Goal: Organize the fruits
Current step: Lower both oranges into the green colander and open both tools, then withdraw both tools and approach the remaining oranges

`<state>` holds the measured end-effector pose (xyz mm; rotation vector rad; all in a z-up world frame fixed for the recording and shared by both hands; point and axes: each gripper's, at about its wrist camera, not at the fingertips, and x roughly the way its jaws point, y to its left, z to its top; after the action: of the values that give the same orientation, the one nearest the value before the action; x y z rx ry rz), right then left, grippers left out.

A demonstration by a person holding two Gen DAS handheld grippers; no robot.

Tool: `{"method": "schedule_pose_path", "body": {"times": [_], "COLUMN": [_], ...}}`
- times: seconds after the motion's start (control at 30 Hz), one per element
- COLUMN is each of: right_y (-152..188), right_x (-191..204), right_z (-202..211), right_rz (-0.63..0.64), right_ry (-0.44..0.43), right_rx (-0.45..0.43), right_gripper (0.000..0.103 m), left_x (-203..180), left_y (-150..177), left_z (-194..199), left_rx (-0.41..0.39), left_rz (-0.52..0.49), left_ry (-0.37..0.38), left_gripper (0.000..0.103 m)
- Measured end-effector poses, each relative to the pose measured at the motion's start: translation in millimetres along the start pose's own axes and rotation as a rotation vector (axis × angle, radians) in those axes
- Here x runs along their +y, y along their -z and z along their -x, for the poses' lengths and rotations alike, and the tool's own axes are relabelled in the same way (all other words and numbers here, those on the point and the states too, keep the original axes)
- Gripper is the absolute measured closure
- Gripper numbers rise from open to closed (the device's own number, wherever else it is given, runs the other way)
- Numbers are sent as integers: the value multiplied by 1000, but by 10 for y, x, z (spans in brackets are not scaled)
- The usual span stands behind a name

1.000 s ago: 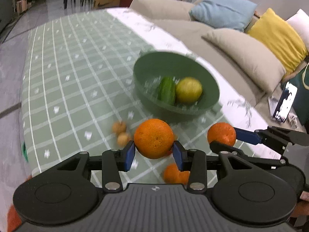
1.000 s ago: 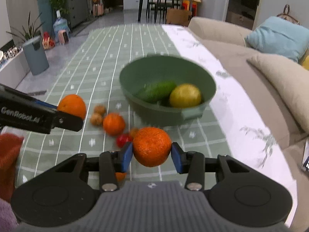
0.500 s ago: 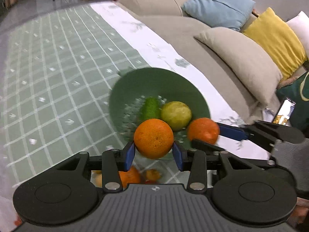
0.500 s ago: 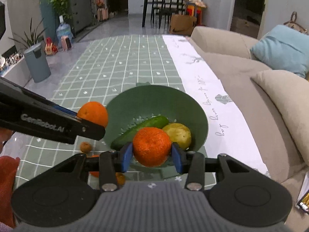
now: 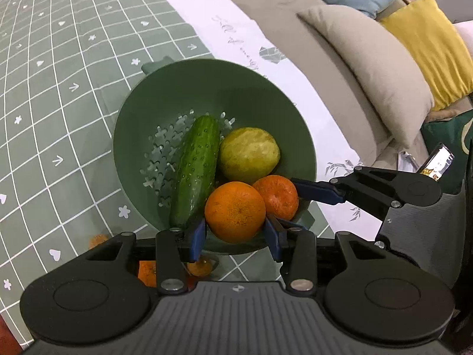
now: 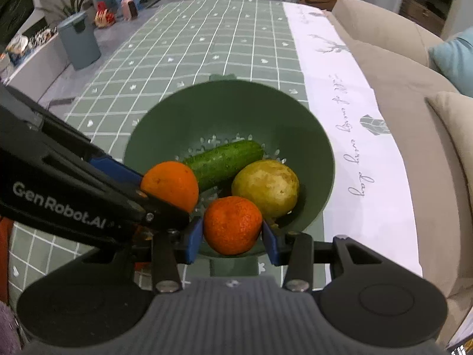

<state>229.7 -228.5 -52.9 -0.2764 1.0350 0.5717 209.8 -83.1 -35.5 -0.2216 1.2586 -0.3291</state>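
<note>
A green colander bowl (image 5: 266, 94) (image 6: 313, 136) sits on the checked tablecloth and holds a cucumber (image 5: 196, 171) (image 6: 224, 164) and a yellow-green citrus (image 5: 249, 155) (image 6: 266, 188). My left gripper (image 5: 235, 233) is shut on an orange (image 5: 235, 211) over the bowl's near rim. My right gripper (image 6: 232, 236) is shut on a redder orange (image 6: 232, 224), also over the near rim. Each gripper's orange shows in the other view: the redder orange (image 5: 278, 196) and the left's orange (image 6: 170, 185). The two oranges are side by side.
Several small fruits (image 5: 99, 239) lie on the green checked cloth (image 5: 59, 88) in front of the bowl, partly hidden under my grippers. A beige sofa with cushions (image 5: 369, 68) runs along the right edge. A grey bin (image 6: 78, 41) stands on the floor far left.
Both grippers have carried their oranges from above the loose fruits forward and over the bowl. The bowl now fills the centre of both views, seen from above.
</note>
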Motion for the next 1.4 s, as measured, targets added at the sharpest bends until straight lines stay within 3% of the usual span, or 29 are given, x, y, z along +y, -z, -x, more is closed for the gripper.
{"method": "schedule_pose_path", "body": {"times": [0.4,0.6,0.67,0.73,0.93,1.13,1.4], "right_y": [-8,4,3,-10,-52,-2,206], "right_x": [44,92,104,107,81,169,473], "right_z": [-92,-31,13,75,326,596,872], "right_rz": [41,38,36,35,10,-27,-105], "right_ry": [13,41,56,80,123,159,186], "right_rx": [18,5,-1,-17,-59,-137,-243], "right_gripper": [62,61,58,48,41,32,29], "left_x": [12,14,8,-2,-62,-153,-147], "left_y": [-18,9,9,8,62,237,551], "left_z": [-48,7,50,108,373,724,1035], "left_rx": [10,-11,-20,-31,-97,-196,-308], "left_rz": [21,14,14,14,1,-76,-129], "left_ry": [-30,-38,-39,-41,-15,-58,-103], "left_gripper": [54,42,38,36,34,34,33]}}
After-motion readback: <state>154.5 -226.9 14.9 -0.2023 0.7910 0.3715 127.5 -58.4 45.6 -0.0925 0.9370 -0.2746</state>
